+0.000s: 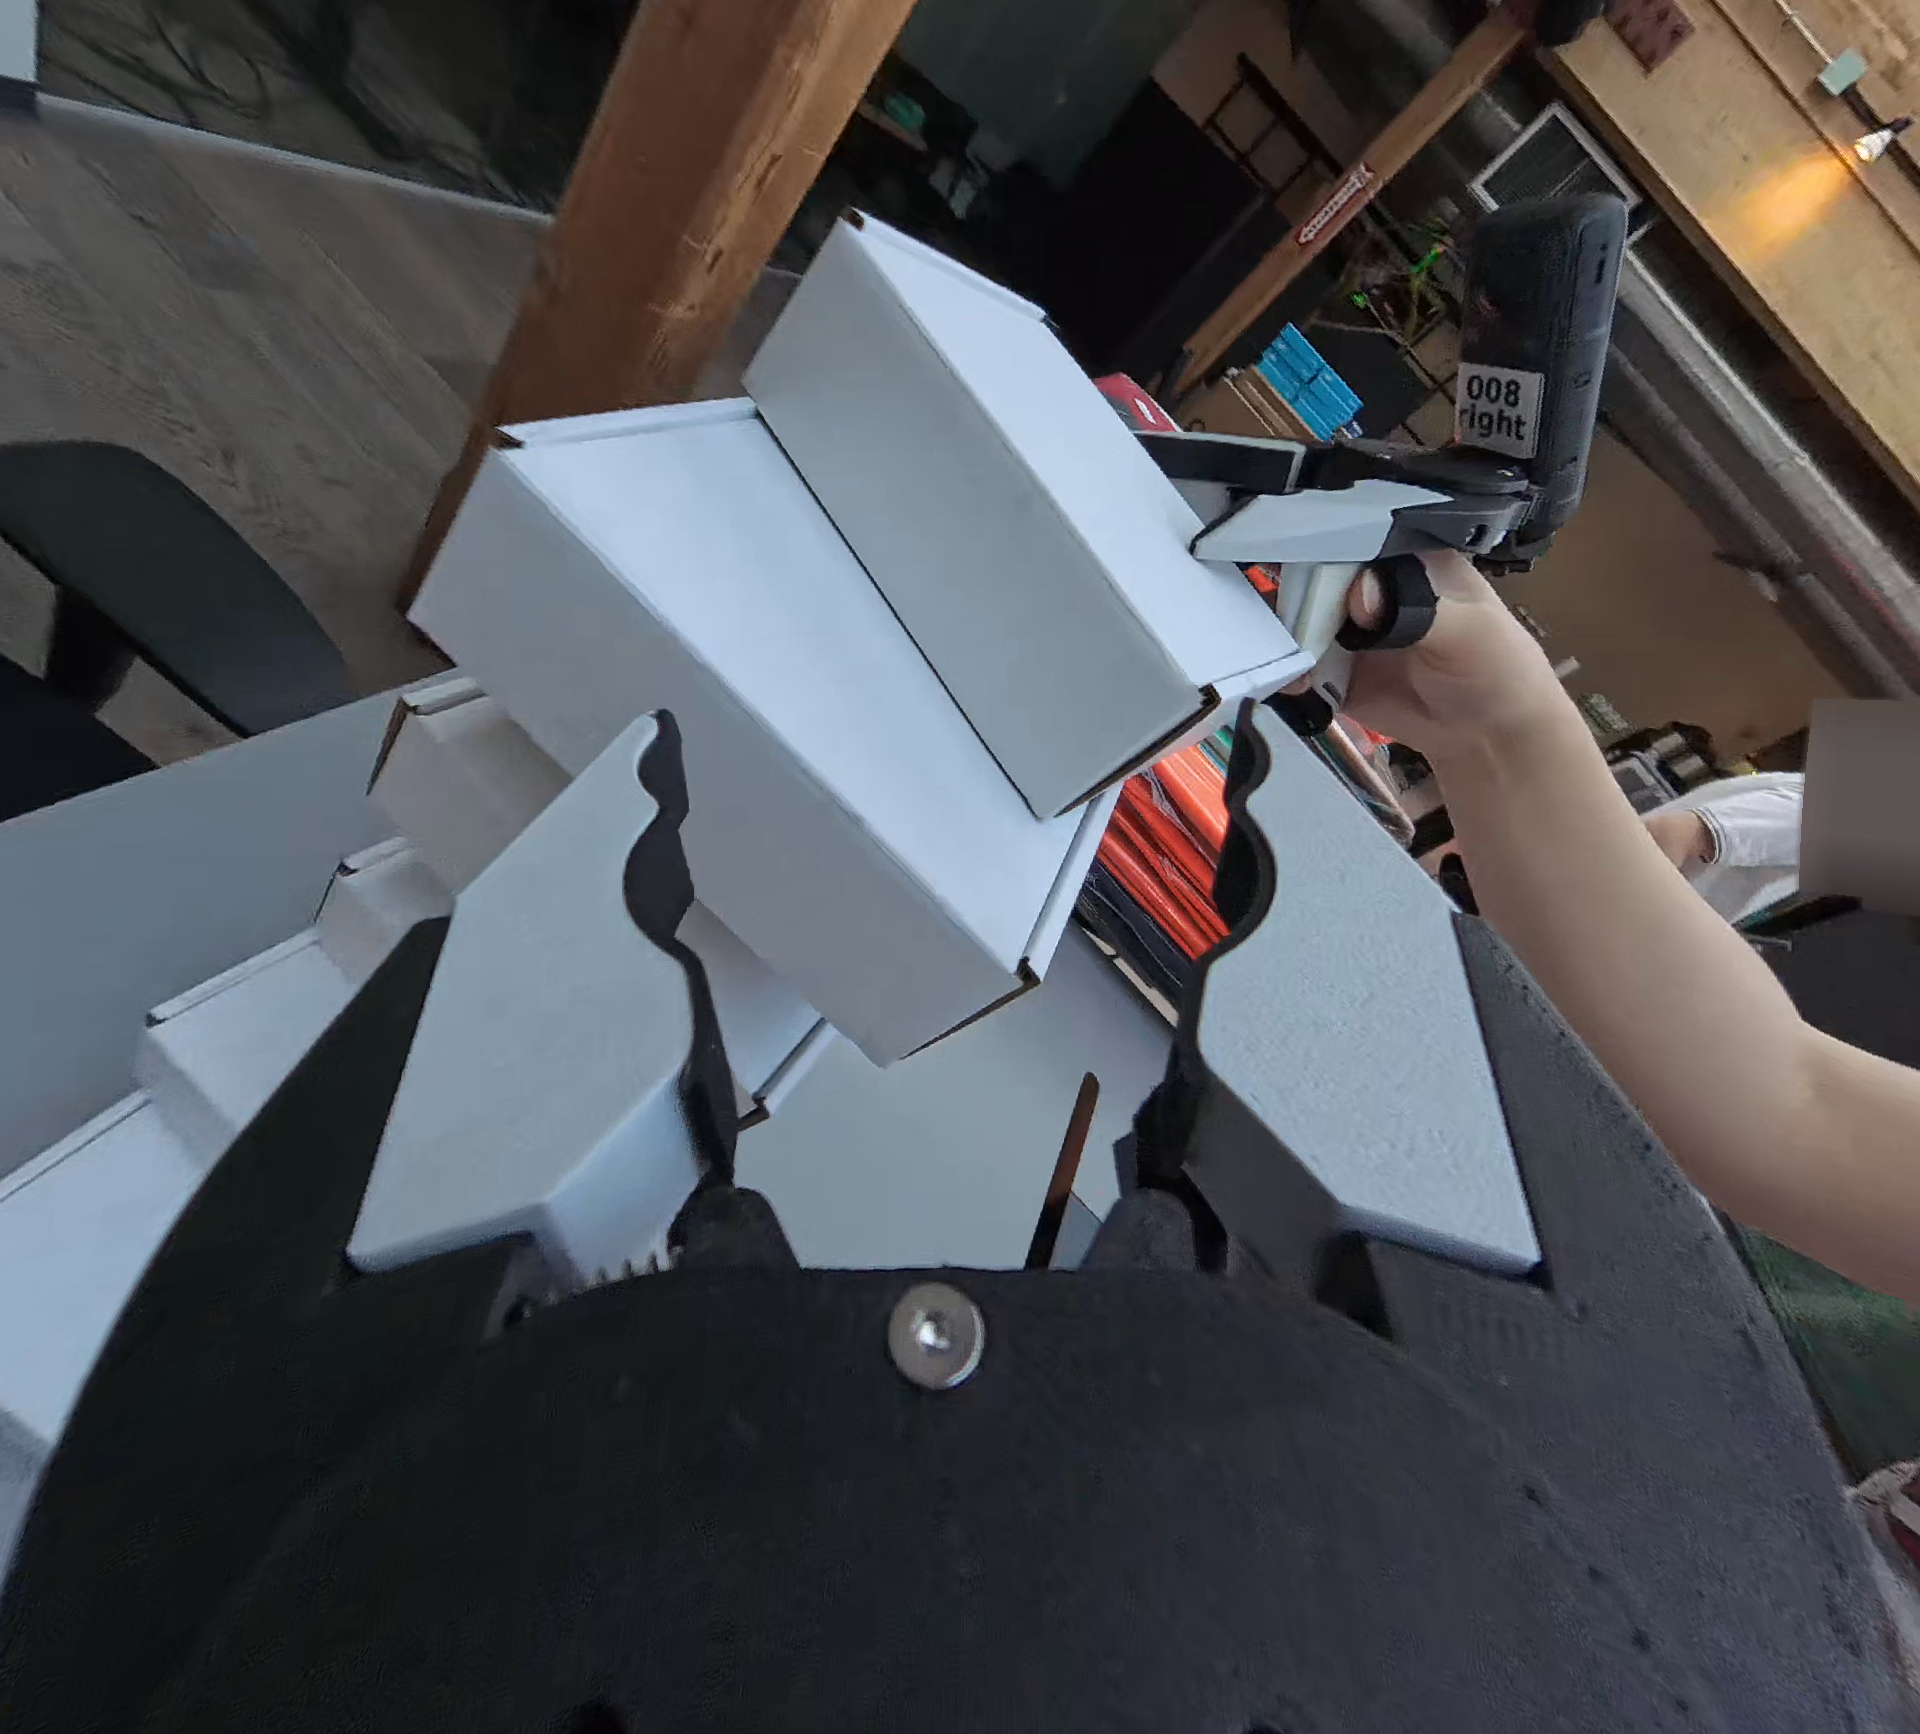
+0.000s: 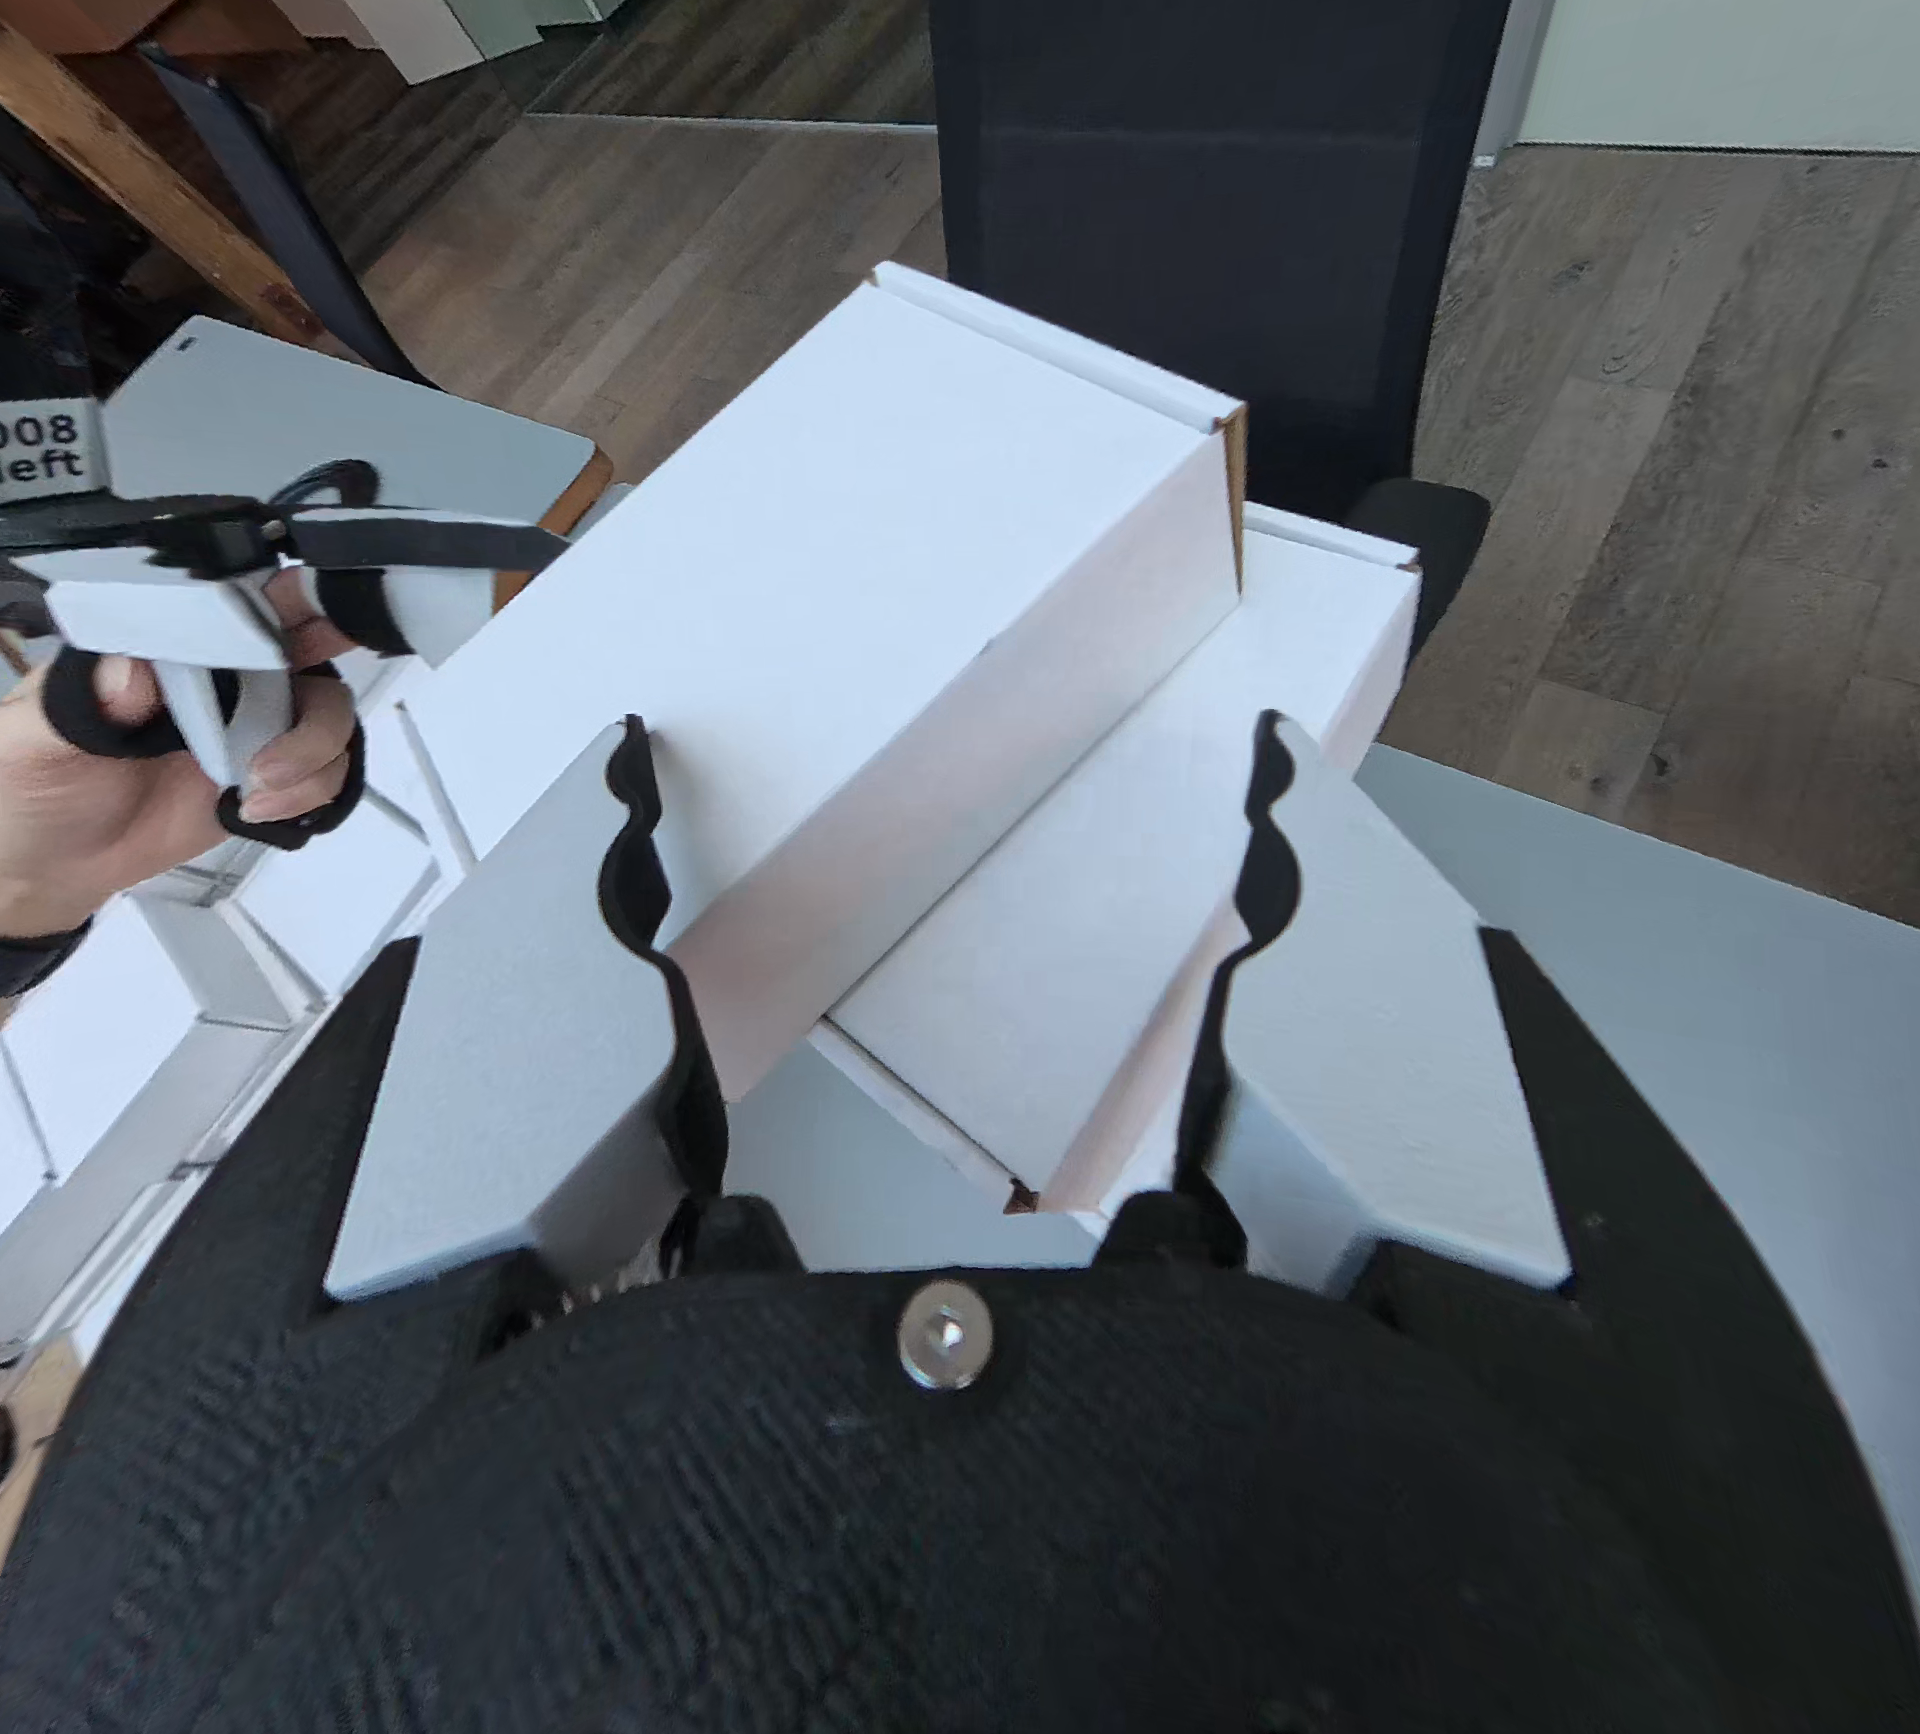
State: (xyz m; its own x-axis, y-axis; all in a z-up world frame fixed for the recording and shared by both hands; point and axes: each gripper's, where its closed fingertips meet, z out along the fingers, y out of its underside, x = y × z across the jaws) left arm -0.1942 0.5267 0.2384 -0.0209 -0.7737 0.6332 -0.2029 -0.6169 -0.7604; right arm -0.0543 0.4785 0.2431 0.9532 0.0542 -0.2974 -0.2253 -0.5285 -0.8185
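Two shut white cardboard boxes are stacked on a grey table. A narrow box lies askew on a wider flat box. My left gripper is open, and the wider box's near corner lies between its fingers. It also shows in the right wrist view, held by a hand at the left side of the stack. My right gripper is open with the narrow box's near end between its fingers. It also shows in the left wrist view, at the narrow box's far end.
Several smaller white boxes lie on the table beside the stack. A black chair stands behind the table. A wooden post rises beyond the boxes. A person's bare arm reaches in from the right. Orange-red items lie past the table edge.
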